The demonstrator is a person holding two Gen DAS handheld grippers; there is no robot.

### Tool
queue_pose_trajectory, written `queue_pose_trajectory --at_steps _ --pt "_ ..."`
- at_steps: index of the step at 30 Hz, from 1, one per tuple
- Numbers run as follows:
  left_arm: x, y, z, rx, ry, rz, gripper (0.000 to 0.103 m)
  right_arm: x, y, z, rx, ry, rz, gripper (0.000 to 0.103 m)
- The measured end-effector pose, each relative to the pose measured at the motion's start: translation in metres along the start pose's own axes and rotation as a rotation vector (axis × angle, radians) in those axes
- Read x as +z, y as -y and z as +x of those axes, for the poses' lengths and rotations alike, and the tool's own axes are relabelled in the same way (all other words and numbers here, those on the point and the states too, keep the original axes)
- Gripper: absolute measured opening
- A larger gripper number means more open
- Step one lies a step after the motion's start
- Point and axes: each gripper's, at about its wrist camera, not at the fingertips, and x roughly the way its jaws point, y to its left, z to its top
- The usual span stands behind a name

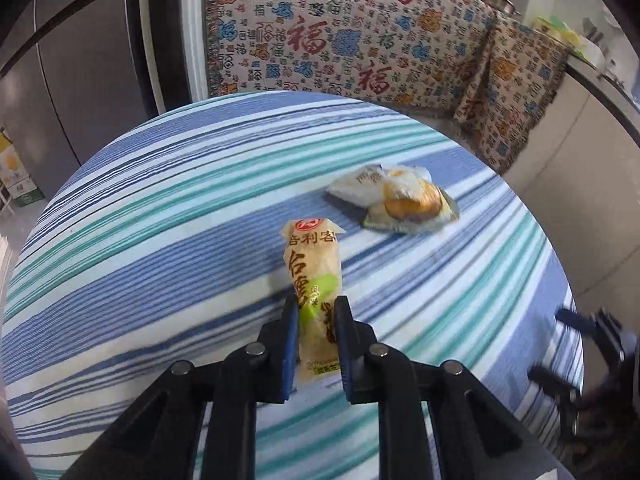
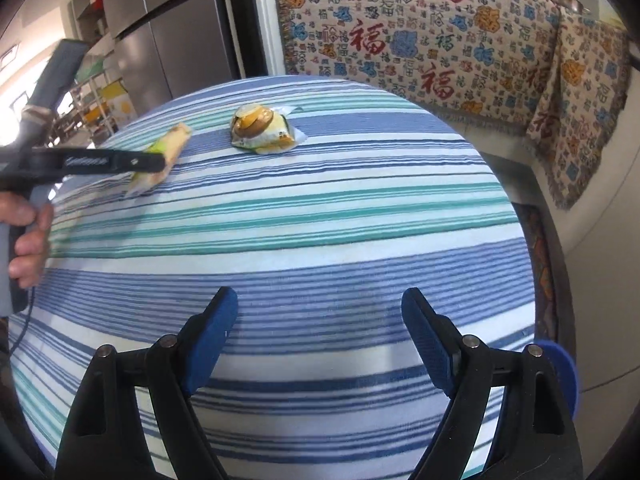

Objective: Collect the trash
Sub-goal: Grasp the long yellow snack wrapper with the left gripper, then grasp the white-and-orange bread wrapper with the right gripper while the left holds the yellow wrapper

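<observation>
The left hand-held gripper (image 1: 317, 312) pinched a light, crinkly yellow plastic snack wrapper (image 1: 314, 276) mid-length — easily crushed; the right hand-held gripper (image 2: 319, 320) hung open, empty.

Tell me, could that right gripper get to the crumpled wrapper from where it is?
Probably yes: the right gripper is open, and only bare striped tablecloth lies between it and the crumpled wrapper.

We see the right gripper (image 2: 320, 312) open above the striped tablecloth (image 2: 320, 216); beyond it, the crumpled wrapper (image 2: 262, 130); the left gripper (image 2: 160, 162) clamps a yellow wrapper (image 2: 162, 156).
</observation>
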Motion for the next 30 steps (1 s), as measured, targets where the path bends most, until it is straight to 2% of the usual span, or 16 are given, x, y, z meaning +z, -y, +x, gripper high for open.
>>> queue_pose_trajectory --at_steps 5,6,8,9,10,16,17,18,19,24,28,30 --pt "-0.036 0.001 -0.015 0.0 -0.036 0.062 0.018 0.042 -0.006 0.044 0.033 -0.087 -0.087 0.087" --pt "-0.041 0.001 -0.015 0.001 -0.04 0.066 0.023 0.052 -0.008 0.056 0.035 -0.116 -0.097 0.089" --pt "-0.047 0.001 -0.013 0.013 -0.042 0.079 0.045 0.071 -0.016 0.071 0.023 -0.119 -0.133 0.088" --pt "-0.05 0.0 -0.012 0.021 -0.042 0.079 0.06 0.079 -0.019 0.077 0.033 -0.126 -0.14 0.088" --pt "-0.052 -0.001 -0.011 0.025 -0.039 0.075 0.065 0.088 -0.022 0.08 0.037 -0.125 -0.145 0.088" --pt "-0.056 -0.002 -0.011 0.022 0.008 0.086 0.067 0.124 -0.043 0.091 0.043 -0.073 -0.159 0.087" --pt "-0.055 -0.003 -0.011 0.02 0.01 0.078 0.067 0.127 -0.044 0.094 0.047 -0.07 -0.156 0.084" --pt "-0.054 -0.004 -0.011 0.016 0.011 0.07 0.067 0.13 -0.046 0.097 0.055 -0.077 -0.146 0.061" --pt "-0.054 -0.005 -0.011 0.011 0.011 0.063 0.067 0.131 -0.045 0.099 0.039 -0.085 -0.132 0.039" --pt "-0.058 -0.008 -0.013 -0.009 0.023 0.073 0.067 0.111 -0.034 0.071 0.041 -0.073 -0.063 0.035" --pt "-0.064 -0.005 -0.015 0.007 0.034 0.089 0.067 0.069 -0.03 0.03 0.031 -0.133 0.001 0.035" --pt "-0.066 -0.003 -0.016 0.016 0.036 0.093 0.067 0.042 -0.035 0.007 0.027 -0.132 0.005 0.036"
